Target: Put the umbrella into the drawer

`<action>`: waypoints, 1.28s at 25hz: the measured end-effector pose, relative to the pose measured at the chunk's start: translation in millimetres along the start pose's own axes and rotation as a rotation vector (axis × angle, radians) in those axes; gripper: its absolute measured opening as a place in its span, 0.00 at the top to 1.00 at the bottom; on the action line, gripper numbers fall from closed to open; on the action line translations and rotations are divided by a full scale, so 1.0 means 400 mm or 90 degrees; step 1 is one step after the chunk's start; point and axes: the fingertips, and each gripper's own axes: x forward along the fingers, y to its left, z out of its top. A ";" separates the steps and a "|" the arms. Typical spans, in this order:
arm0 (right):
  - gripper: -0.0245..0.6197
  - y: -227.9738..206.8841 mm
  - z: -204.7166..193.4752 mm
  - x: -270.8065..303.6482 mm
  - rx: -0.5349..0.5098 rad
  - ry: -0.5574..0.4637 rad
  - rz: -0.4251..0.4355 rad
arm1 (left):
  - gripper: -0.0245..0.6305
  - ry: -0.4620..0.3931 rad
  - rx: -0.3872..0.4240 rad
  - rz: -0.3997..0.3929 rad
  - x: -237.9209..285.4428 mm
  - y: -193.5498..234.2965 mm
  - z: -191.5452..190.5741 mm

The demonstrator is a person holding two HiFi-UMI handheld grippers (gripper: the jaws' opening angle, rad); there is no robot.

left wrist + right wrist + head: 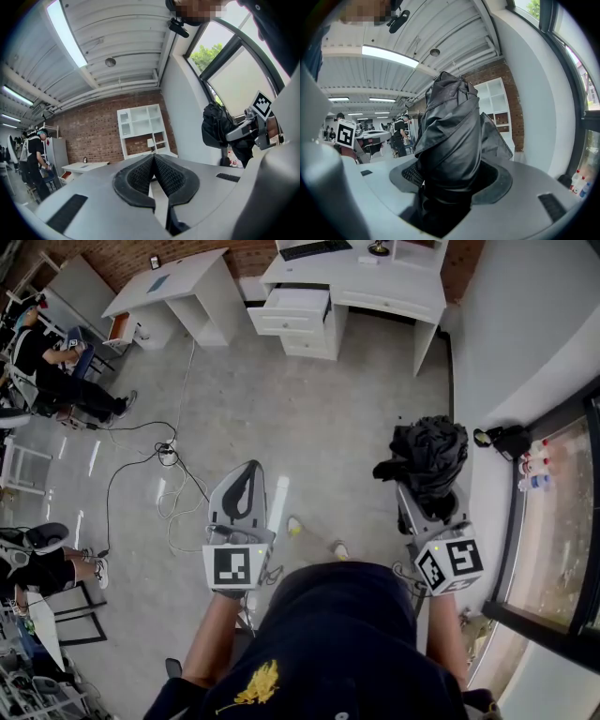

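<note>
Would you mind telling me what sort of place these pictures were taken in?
Likely a shared office or lab workspace: a white desk with its drawer pulled open, a brick wall, and a person seated nearby.

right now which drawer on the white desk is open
The top drawer of the pedestal under the white desk: it is pulled out with its inside showing, while the drawers below it sit flush.
</note>
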 end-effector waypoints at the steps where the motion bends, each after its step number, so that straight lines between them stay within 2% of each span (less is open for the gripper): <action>1: 0.55 -0.005 -0.003 -0.001 0.001 0.002 -0.001 | 0.94 0.005 0.000 -0.004 0.004 -0.003 -0.005; 10: 0.55 -0.040 -0.040 0.030 0.018 0.043 0.005 | 0.94 0.040 -0.024 -0.011 0.038 -0.005 -0.025; 19: 0.55 -0.075 -0.062 0.165 0.022 0.089 -0.011 | 0.94 0.064 -0.044 -0.029 0.174 0.064 -0.083; 29: 0.55 -0.078 0.055 0.457 0.015 0.096 -0.029 | 0.94 0.052 -0.079 -0.056 0.430 0.265 -0.090; 32: 0.55 -0.068 0.088 0.543 0.012 0.093 -0.033 | 0.94 0.030 -0.085 -0.072 0.495 0.313 -0.087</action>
